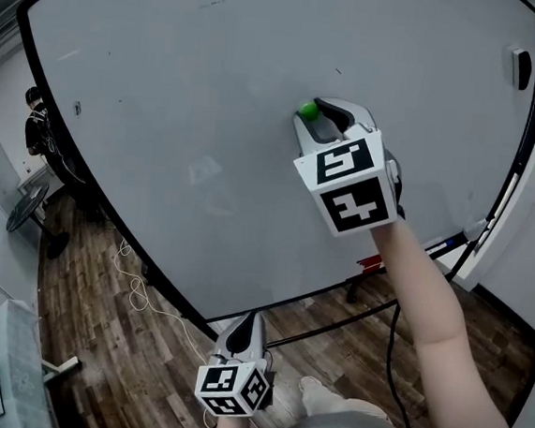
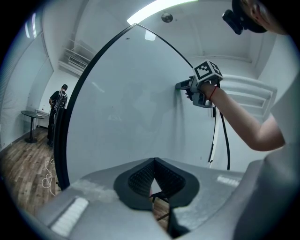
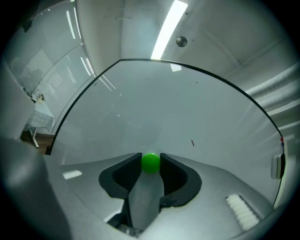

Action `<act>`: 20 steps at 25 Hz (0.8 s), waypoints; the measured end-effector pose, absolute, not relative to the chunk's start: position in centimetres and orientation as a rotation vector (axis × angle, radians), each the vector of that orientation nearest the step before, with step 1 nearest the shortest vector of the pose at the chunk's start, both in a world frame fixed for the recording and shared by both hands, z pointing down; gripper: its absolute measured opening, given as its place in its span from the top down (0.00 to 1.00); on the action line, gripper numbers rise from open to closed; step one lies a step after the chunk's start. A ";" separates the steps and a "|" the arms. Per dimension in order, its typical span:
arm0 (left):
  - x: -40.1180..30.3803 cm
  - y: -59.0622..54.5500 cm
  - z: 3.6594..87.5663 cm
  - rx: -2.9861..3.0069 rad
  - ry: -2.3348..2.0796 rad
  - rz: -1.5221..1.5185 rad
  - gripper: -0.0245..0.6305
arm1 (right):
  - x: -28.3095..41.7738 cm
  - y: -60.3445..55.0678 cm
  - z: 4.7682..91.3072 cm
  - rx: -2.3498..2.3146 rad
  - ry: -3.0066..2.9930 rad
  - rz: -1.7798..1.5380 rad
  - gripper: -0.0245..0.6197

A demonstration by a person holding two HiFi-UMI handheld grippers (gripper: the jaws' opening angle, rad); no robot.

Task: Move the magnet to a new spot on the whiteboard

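Note:
A small green round magnet point(image 1: 308, 110) point(image 3: 150, 162) sticks to the large whiteboard point(image 1: 212, 109) point(image 3: 187, 108), right of its middle. My right gripper point(image 1: 317, 112) point(image 3: 150, 158) is held against the board, its two dark pads touching the magnet on either side, shut on it. From the left gripper view the right gripper point(image 2: 183, 86) shows pressed to the board point(image 2: 131, 112). My left gripper point(image 1: 248, 321) point(image 2: 153, 161) hangs low, below the board's bottom edge, jaws together and holding nothing.
A black eraser point(image 1: 521, 68) point(image 3: 277, 166) clings near the board's right edge. Markers point(image 1: 448, 243) lie on the tray at lower right. A person point(image 1: 39, 125) point(image 2: 58, 101) stands past the board's left end, beside a round stand point(image 1: 28, 206). White cable point(image 1: 134, 285) loops on the wooden floor.

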State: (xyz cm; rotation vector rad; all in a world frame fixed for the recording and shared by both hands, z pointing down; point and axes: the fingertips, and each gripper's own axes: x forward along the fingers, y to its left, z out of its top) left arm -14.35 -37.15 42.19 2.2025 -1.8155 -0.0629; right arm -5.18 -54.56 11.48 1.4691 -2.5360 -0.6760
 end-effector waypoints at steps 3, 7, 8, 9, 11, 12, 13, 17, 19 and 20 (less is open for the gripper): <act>-14.0 -36.6 42.5 2.197 -1.809 -0.062 0.96 | -4.9 -54.4 12.9 1.463 -2.529 -0.645 0.77; -13.7 -35.9 42.9 2.192 -1.803 -0.060 0.96 | -4.3 -53.0 13.9 1.466 -2.528 -0.659 0.77; -13.6 -35.8 43.0 2.193 -1.802 -0.060 0.96 | -4.2 -52.6 14.2 1.462 -2.530 -0.661 0.77; -13.5 -35.6 43.0 2.196 -1.801 -0.059 0.96 | -4.1 -52.2 14.5 1.456 -2.533 -0.661 0.77; -13.2 -35.2 43.0 2.204 -1.799 -0.054 0.96 | -4.0 -51.4 15.3 1.445 -2.540 -0.656 0.77; -13.1 -35.0 43.0 2.209 -1.798 -0.051 0.96 | -3.9 -50.9 15.6 1.440 -2.544 -0.653 0.77; -13.0 -34.7 42.9 2.213 -1.797 -0.049 0.96 | -3.9 -50.5 15.9 1.436 -2.548 -0.650 0.77; -12.8 -33.7 42.7 2.223 -1.800 -0.050 0.96 | -3.7 -48.5 16.9 1.418 -2.566 -0.649 0.77; -12.9 -33.2 42.7 2.221 -1.807 -0.055 0.96 | -3.8 -47.4 17.6 1.404 -2.573 -0.651 0.77; -12.9 -32.9 42.8 2.220 -1.810 -0.056 0.96 | -3.8 -46.9 18.0 1.399 -2.576 -0.652 0.77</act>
